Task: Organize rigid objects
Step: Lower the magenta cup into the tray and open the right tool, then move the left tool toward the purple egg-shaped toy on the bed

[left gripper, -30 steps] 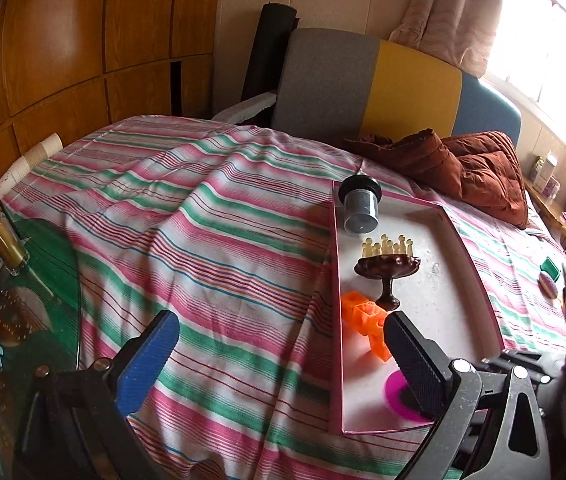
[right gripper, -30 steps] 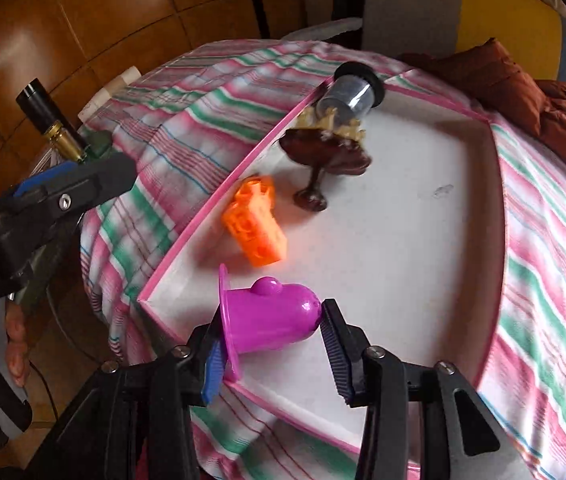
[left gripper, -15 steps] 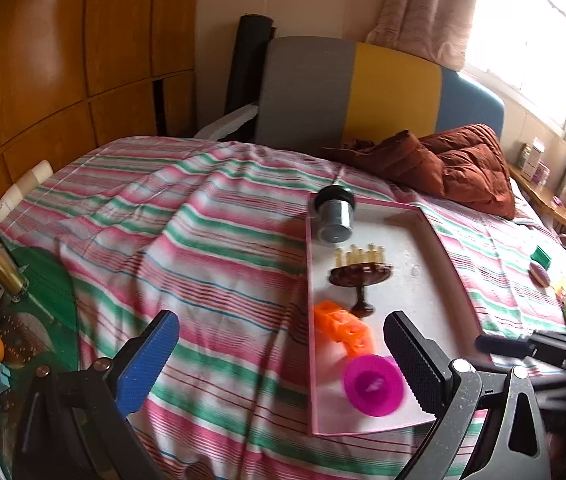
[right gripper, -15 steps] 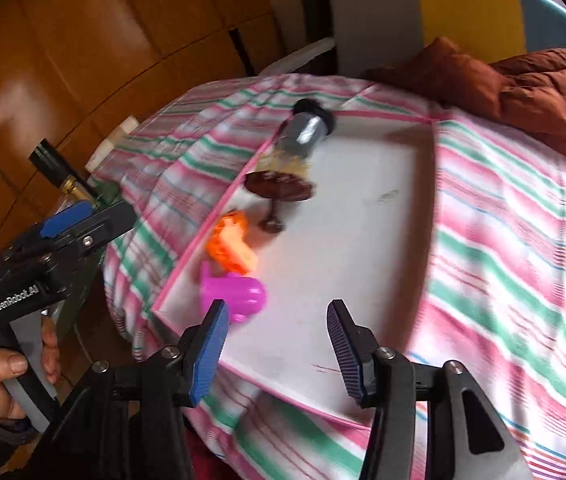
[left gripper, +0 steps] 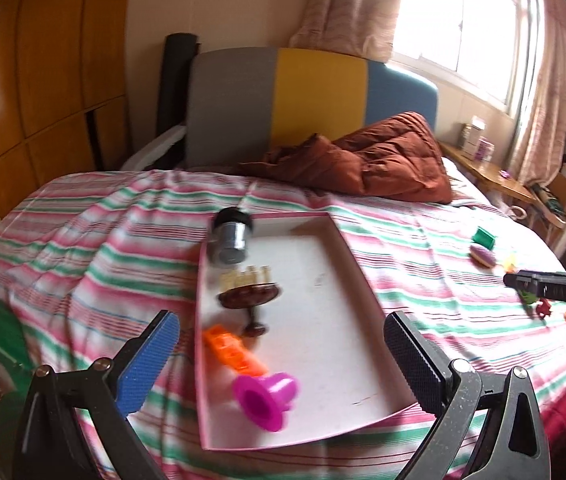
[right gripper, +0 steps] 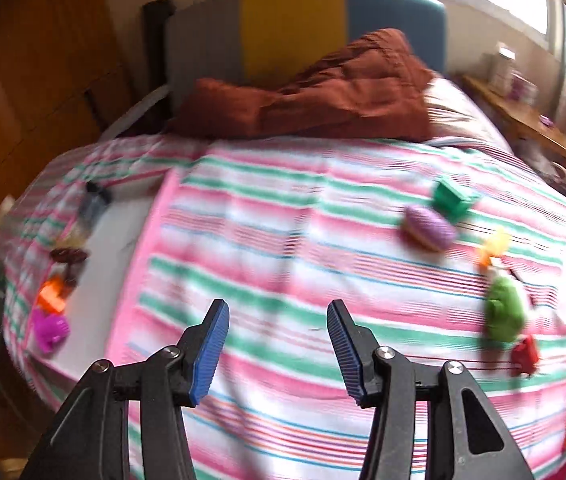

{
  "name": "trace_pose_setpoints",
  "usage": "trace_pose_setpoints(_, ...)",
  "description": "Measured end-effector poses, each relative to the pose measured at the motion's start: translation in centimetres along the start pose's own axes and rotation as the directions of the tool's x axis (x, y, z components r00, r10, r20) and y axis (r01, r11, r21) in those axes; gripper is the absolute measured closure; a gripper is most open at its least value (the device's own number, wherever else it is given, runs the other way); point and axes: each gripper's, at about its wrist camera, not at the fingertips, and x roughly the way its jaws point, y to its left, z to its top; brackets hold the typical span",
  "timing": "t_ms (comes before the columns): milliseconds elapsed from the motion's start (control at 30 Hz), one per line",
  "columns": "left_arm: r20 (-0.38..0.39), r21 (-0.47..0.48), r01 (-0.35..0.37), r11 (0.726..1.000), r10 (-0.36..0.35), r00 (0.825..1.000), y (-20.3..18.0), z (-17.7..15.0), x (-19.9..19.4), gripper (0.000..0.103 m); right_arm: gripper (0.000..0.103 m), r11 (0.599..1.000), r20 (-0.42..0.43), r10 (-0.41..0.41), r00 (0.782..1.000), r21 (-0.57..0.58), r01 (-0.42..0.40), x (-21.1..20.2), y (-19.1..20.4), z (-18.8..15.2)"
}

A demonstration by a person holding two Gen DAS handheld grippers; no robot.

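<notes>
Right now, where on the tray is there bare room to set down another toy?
The tray's right half is bare. Its left edge is crowded: jar, cake stand, orange block, magenta cup. Striped sheet between tray and the right-hand toys is also bare.

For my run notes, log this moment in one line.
right gripper: open, empty, over bedspread | left gripper: open, empty | purple cup: lying in tray | loose toys: right of tray

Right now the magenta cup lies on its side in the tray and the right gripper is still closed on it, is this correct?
Not quite. The magenta cup does lie on its side in the tray, but the right gripper is open and empty, over the striped bedspread; the right wrist view shows this.
</notes>
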Motion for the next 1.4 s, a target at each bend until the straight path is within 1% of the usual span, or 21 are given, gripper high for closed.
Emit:
trace_pose_setpoints(67,-0.005,0.004,0.023,1.000,-0.023,1.000,-1.0,0.3,0.2,0.000,0.051,0.997,0.017,-0.066,0.998,0.042,0.065,-0.3,-3.0,0.3)
trace_pose_setpoints(167,-0.004,0.028,0.057,0.998,-0.057,0.998,-2.5,0.7,0.3,0.000,0.051,0.977,0.050,-0.160,0.986,0.154,0.150,-1.0,-8.3,0.5)
trace_pose_setpoints(233,-0.006,0.046,0.075,0.996,-0.075,0.997,-3.6,1.0,0.6,0.000,0.051,0.944,0.067,-0.234,0.970,0.254,0.210,-1.5,-11.9,0.0)
trace_pose_setpoints(267,-0.012,0.054,0.084,0.995,-0.084,0.996,-4.2,1.1,0.7,0.000,0.051,0.925,0.077,-0.259,0.963,0.306,0.225,-1.8,-13.5,-0.6)
trace_pose_setpoints(333,-0.020,0.070,0.102,0.992,-0.101,0.995,-5.4,1.3,1.1,0.000,0.051,0.871,0.080,-0.294,0.952,0.433,0.232,-2.3,-16.5,-2.1)
trace_pose_setpoints(367,-0.024,0.079,0.112,0.991,-0.110,0.994,-6.0,1.3,1.3,0.000,0.051,0.834,0.050,-0.285,0.957,0.504,0.222,-2.4,-17.9,-2.6)
trace_pose_setpoints(400,-0.031,0.087,0.122,0.989,-0.120,0.992,-6.6,1.4,1.5,0.000,0.051,0.802,0.064,-0.254,0.965,0.571,0.173,-2.7,-19.3,-3.1)
trace_pose_setpoints(433,-0.041,0.096,0.133,0.987,-0.129,0.991,-7.3,1.5,1.8,0.000,0.051,0.770,0.085,-0.252,0.964,0.621,0.146,-3.1,-20.2,-3.6)
trace_pose_setpoints(467,-0.051,0.104,0.141,0.985,-0.136,0.989,-7.9,1.5,2.2,0.000,0.051,0.745,0.075,-0.275,0.959,0.647,0.163,-3.3,-20.9,-3.8)
trace_pose_setpoints(500,-0.062,0.112,0.153,0.982,-0.147,0.987,-8.7,1.5,2.6,0.000,0.051,0.732,0.066,-0.281,0.957,0.659,0.170,-3.4,-21.2,-4.0)
trace_pose_setpoints(567,-0.089,0.119,0.191,0.974,-0.181,0.979,-10.0,1.6,3.3,0.000,0.051,0.713,0.064,-0.254,0.965,0.686,0.142,-3.1,-21.7,-4.3)
trace_pose_setpoints(600,-0.105,0.120,0.210,0.970,-0.198,0.975,-10.8,1.6,3.8,0.000,0.051,0.710,0.060,-0.243,0.968,0.691,0.135,-3.0,-21.7,-4.4)
trace_pose_setpoints(700,-0.157,0.138,0.254,0.957,-0.232,0.960,-13.3,1.7,5.3,0.000,0.051,0.715,0.061,-0.225,0.972,0.688,0.122,-2.7,-21.5,-4.4)
trace_pose_setpoints(767,-0.184,0.152,0.270,0.951,-0.241,0.953,-15.1,1.9,6.4,0.000,0.051,0.714,0.069,-0.216,0.974,0.691,0.110,-2.7,-21.6,-4.5)
trace_pose_setpoints(867,-0.227,0.173,0.315,0.933,-0.274,0.935,-17.4,2.2,8.0,0.000,0.051,0.703,0.078,-0.206,0.975,0.705,0.092,-2.9,-21.8,-4.8)
trace_pose_setpoints(967,-0.255,0.195,0.339,0.920,-0.286,0.924,-19.9,2.5,9.6,0.000,0.051,0.702,0.091,-0.203,0.975,0.708,0.080,-3.1,-21.8,-4.8)
trace_pose_setpoints(1167,-0.308,0.256,0.399,0.881,-0.316,0.897,-25.1,3.4,13.3,0.000,0.051,0.725,0.113,-0.196,0.974,0.686,0.067,-3.4,-21.3,-4.3)
trace_pose_setpoints(1200,-0.312,0.273,0.401,0.875,-0.314,0.897,-26.0,3.5,13.9,0.000,0.051,0.726,0.117,-0.196,0.974,0.684,0.064,-3.4,-21.2,-4.3)
trace_pose_setpoints(1233,-0.318,0.281,0.411,0.867,-0.320,0.892,-26.9,3.7,14.7,0.000,0.051,0.728,0.120,-0.194,0.974,0.683,0.061,-3.4,-21.2,-4.3)
trace_pose_setpoints(1300,-0.340,0.294,0.435,0.851,-0.333,0.880,-28.7,4.1,16.3,0.000,0.051,0.729,0.119,-0.182,0.976,0.683,0.053,-3.3,-21.2,-4.2)
trace_pose_setpoints(1400,-0.363,0.310,0.462,0.831,-0.346,0.865,-31.2,4.7,18.6,0.000,0.051,0.727,0.119,-0.165,0.979,0.685,0.039,-3.0,-21.3,-4.2)
